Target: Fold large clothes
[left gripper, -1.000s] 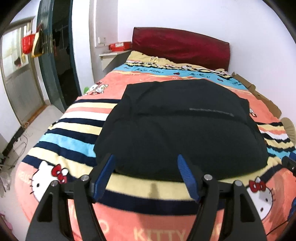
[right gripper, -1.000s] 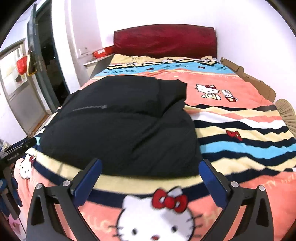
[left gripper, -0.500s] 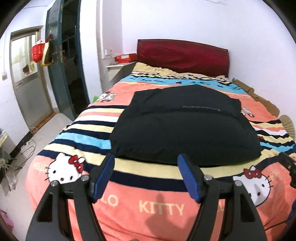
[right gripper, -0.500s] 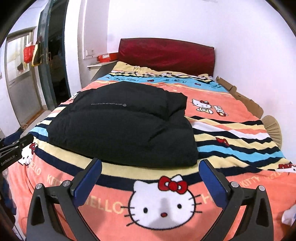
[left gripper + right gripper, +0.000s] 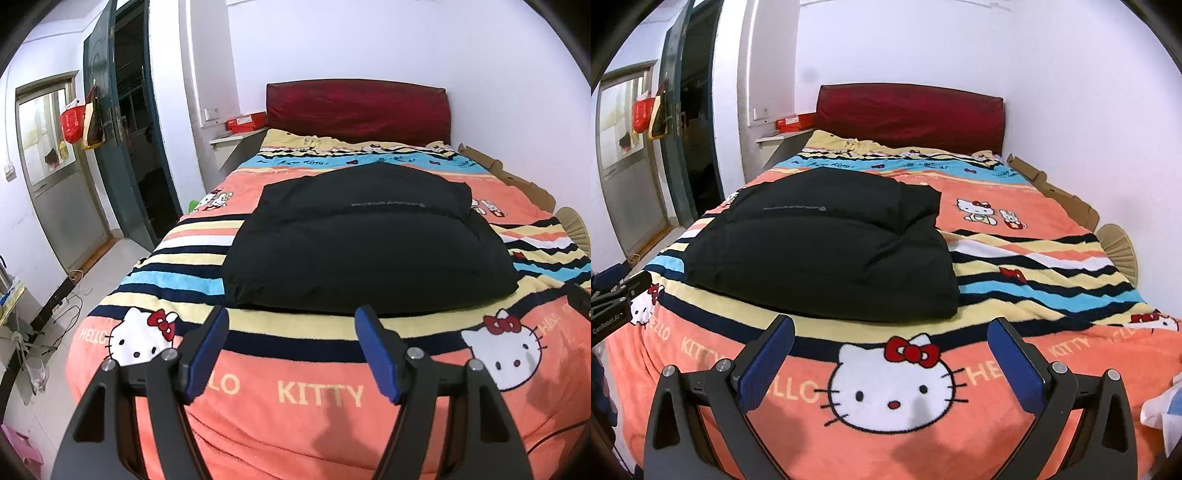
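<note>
While both hover apart from the black garment (image 5: pixel 369 243), L (image 5: pixel 291 350) & R (image 5: pixel 892 363) jaws gape empty.

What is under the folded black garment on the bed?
The black garment lies on a cartoon-cat blanket with orange, cream, blue and navy stripes, which shows all around it. The blanket's pattern beneath the garment is covered, and so is anything tucked inside its folds.

Folded garment (image 5: pixel 369 243) on the blanket (image 5: pixel 314 391), headboard (image 5: pixel 356 109) behind it, door (image 5: pixel 110 122) to the left
</note>
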The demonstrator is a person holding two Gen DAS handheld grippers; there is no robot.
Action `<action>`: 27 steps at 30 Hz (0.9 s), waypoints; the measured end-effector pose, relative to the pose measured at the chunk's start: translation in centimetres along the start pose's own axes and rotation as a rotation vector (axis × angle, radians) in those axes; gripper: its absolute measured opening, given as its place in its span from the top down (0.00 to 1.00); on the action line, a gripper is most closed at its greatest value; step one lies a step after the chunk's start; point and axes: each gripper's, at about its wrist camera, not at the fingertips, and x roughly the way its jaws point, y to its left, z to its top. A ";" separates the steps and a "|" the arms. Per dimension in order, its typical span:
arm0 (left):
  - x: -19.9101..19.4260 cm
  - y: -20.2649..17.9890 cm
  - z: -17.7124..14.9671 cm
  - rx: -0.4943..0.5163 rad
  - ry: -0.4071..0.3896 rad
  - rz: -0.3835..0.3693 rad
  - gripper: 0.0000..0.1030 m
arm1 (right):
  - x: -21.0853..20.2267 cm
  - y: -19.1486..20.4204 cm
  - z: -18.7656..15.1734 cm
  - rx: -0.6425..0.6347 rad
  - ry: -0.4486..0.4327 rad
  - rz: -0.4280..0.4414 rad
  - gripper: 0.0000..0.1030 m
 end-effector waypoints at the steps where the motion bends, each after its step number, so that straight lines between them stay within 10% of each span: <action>1: -0.1 0.0 -0.1 -0.001 0.001 -0.003 0.33 | 0.0 -0.2 -0.1 0.002 0.002 -0.003 0.01; 27: 2.4 1.7 -2.9 -0.018 0.093 -0.006 0.33 | 2.1 -1.3 -2.8 -0.009 0.111 -0.047 0.01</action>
